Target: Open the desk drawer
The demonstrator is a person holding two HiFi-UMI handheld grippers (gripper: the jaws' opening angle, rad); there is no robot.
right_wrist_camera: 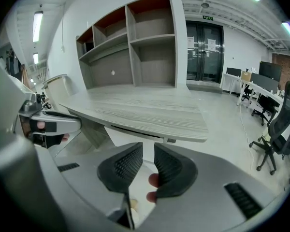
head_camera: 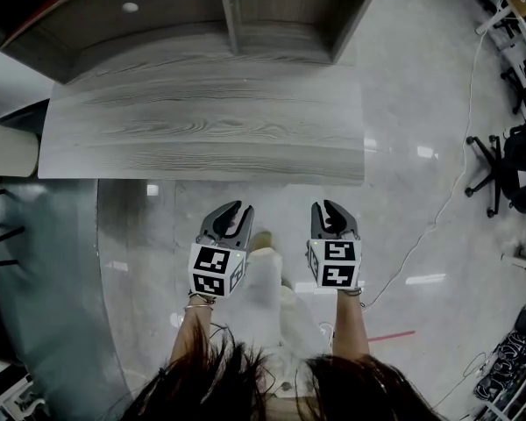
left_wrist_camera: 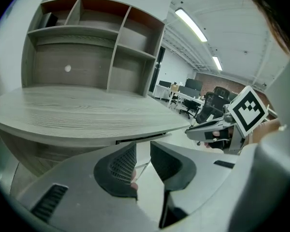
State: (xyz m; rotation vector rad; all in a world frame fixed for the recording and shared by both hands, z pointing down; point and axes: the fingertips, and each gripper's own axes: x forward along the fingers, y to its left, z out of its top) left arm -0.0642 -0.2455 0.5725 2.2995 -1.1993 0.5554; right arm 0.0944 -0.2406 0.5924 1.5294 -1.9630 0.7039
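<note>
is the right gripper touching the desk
Apart. The head view shows a strip of floor between the right gripper and the desk front edge; the right gripper view shows that edge well beyond its open jaws.

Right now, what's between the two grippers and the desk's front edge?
Only bare shiny floor: the head view shows the left gripper and right gripper both short of the desk, with nothing in the gap.

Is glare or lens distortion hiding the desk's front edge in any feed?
Head view: white light reflections sit on the glossy floor, not on the matte desk, whose edge reads clean. Left gripper view: fisheye bows the desk edge, corners go dark. Right gripper view: same bowing, yet the dark slot under the top is sharp.
</note>
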